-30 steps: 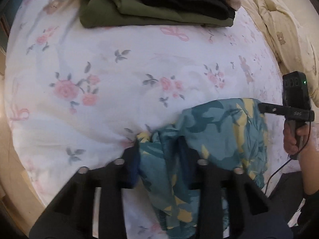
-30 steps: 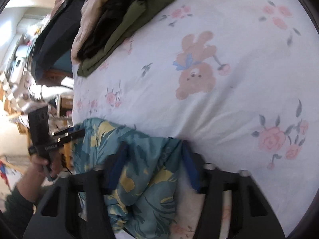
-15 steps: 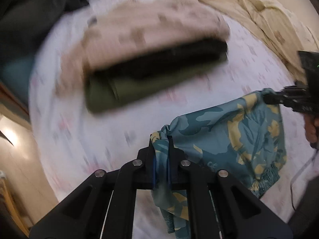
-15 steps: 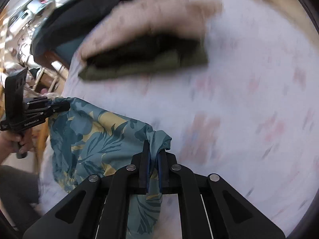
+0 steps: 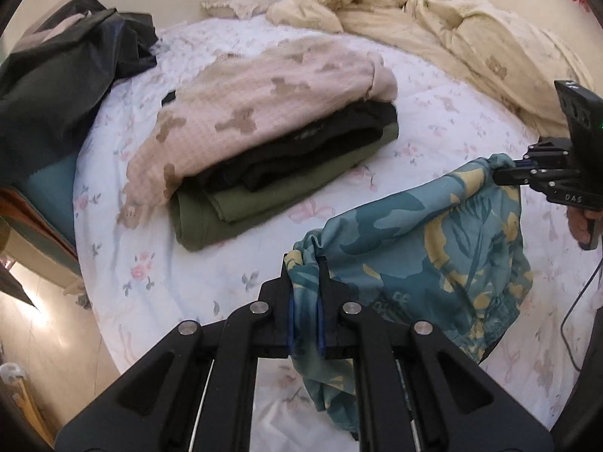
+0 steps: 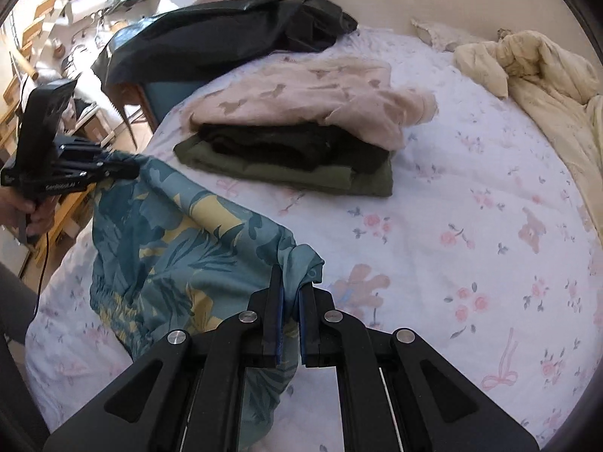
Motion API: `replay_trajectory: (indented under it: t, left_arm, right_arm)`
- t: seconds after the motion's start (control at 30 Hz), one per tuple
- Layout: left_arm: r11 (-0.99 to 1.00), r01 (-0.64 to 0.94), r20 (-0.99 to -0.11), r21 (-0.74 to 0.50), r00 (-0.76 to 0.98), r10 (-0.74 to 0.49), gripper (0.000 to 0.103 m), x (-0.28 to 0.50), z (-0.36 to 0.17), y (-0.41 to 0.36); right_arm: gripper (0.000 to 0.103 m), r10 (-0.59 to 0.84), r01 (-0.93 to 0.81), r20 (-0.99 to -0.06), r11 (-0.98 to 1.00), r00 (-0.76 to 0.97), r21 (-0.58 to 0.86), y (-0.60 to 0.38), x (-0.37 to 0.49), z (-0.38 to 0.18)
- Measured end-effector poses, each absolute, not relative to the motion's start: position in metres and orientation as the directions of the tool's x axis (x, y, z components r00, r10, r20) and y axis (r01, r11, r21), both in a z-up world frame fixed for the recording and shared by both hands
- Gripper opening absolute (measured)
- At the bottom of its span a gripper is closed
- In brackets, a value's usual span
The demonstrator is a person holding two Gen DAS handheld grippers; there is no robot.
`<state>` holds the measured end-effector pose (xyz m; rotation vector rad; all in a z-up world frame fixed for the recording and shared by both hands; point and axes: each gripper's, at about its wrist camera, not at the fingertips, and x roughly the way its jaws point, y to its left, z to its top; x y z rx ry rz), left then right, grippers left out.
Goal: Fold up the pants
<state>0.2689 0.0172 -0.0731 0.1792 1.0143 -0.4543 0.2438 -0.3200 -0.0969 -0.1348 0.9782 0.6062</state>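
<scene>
A home bedroom: floral-sheeted bed (image 5: 226,293), rumpled quilt (image 5: 471,49).

Left view: close behind the left tongs (image 5: 304,293), looking forward and down over the bed (image 5: 433,113), with the right tongs (image 5: 505,177) far off to the side. Right view: close behind the right tongs (image 6: 290,297), facing the same bed (image 6: 471,207). Shared by both: the pants (image 5: 426,248), the folded pile (image 5: 279,150) past the tongs.
</scene>
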Motion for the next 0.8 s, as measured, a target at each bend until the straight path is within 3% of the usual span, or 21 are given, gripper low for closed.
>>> replay_trajectory:
  t: [0.27,0.4,0.47,0.53,0.6,0.67,0.7,0.77,0.8]
  left_arm:
    - [0.952,0.286,-0.894,-0.112,0.389,-0.222,0.009,0.308,-0.1,0.011]
    - [0.954,0.288,-0.914,-0.088,0.357,-0.192,0.009,0.323,-0.12,0.007]
    - [0.949,0.291,-0.924,-0.117,0.319,-0.211,0.011,0.326,-0.126,0.011]
    - [0.948,0.294,-0.948,-0.122,0.248,-0.199,0.029,0.332,-0.131,0.017]
    - [0.936,0.331,-0.955,-0.115,0.222,-0.196,0.04,0.336,-0.125,0.023]
    - [0.908,0.414,-0.958,-0.065,0.229,-0.173,0.041,0.337,-0.111,0.023]
    - [0.881,0.472,-0.958,-0.035,0.235,-0.164,0.045,0.338,-0.102,0.02]
    - [0.818,0.575,-0.963,-0.033,0.201,-0.179,0.055,0.339,-0.091,0.007]
    - [0.766,0.642,-0.967,-0.036,0.171,-0.189,0.057,0.338,-0.088,-0.007]
  right_arm:
    - [0.006,0.376,-0.361,-0.878,0.895,0.295,0.262,-0.328,0.291,-0.128]
    - [0.006,0.343,-0.373,-0.909,0.896,0.238,0.241,-0.32,0.306,-0.145]
    - [0.013,0.344,-0.374,-0.92,0.891,0.185,0.258,-0.32,0.314,-0.153]
    - [0.021,0.352,-0.372,-0.926,0.885,0.135,0.282,-0.325,0.321,-0.156]
    - [0.027,0.348,-0.393,-0.93,0.876,0.118,0.278,-0.328,0.326,-0.15]
    - [0.035,0.332,-0.459,-0.94,0.849,0.079,0.261,-0.325,0.335,-0.137]
    - [0.041,0.324,-0.487,-0.944,0.835,0.061,0.255,-0.321,0.339,-0.133]
    - [0.064,0.3,-0.573,-0.953,0.788,0.038,0.225,-0.307,0.347,-0.12]
    - [0.064,0.285,-0.616,-0.958,0.761,0.037,0.202,-0.297,0.351,-0.115]
